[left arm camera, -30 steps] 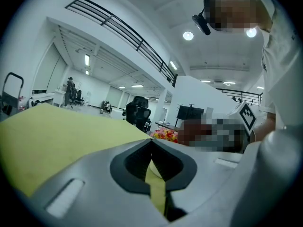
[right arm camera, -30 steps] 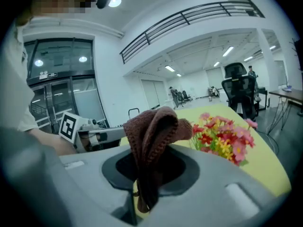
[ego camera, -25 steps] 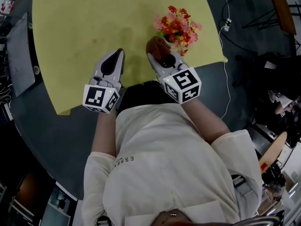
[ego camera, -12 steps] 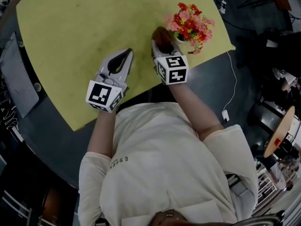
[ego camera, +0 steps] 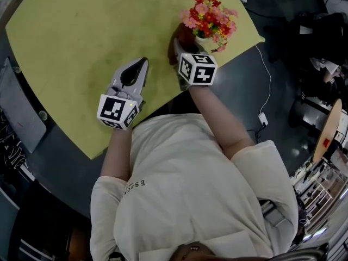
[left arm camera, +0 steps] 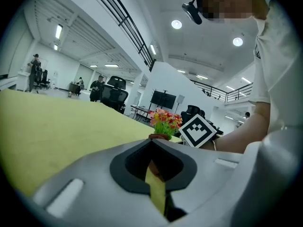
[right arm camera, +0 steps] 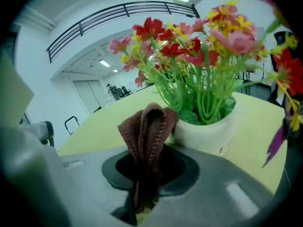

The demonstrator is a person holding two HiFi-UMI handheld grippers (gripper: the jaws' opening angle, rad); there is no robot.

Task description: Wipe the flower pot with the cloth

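Note:
A white flower pot (ego camera: 203,41) with red and pink flowers (ego camera: 209,15) stands near the right edge of the yellow-green table (ego camera: 81,37). My right gripper (ego camera: 178,41) is shut on a folded brown cloth (ego camera: 182,33), which sits just left of the pot. In the right gripper view the cloth (right arm camera: 147,124) sticks up out of the right gripper (right arm camera: 147,150), close beside the pot (right arm camera: 210,129); whether it touches I cannot tell. My left gripper (ego camera: 143,61) hovers over the table to the left, shut and empty. In its own view the left gripper (left arm camera: 151,143) points toward the flowers (left arm camera: 164,120).
The table's curved edge (ego camera: 228,58) runs right beside the pot, with dark floor and a white cable (ego camera: 264,86) beyond. A grey flat device (ego camera: 19,113) lies off the table's left side. Clutter and furniture (ego camera: 326,145) stand at the far right.
My right gripper has rolled and come in against the pot's left side with the cloth. The left gripper has kept near its place over the table.

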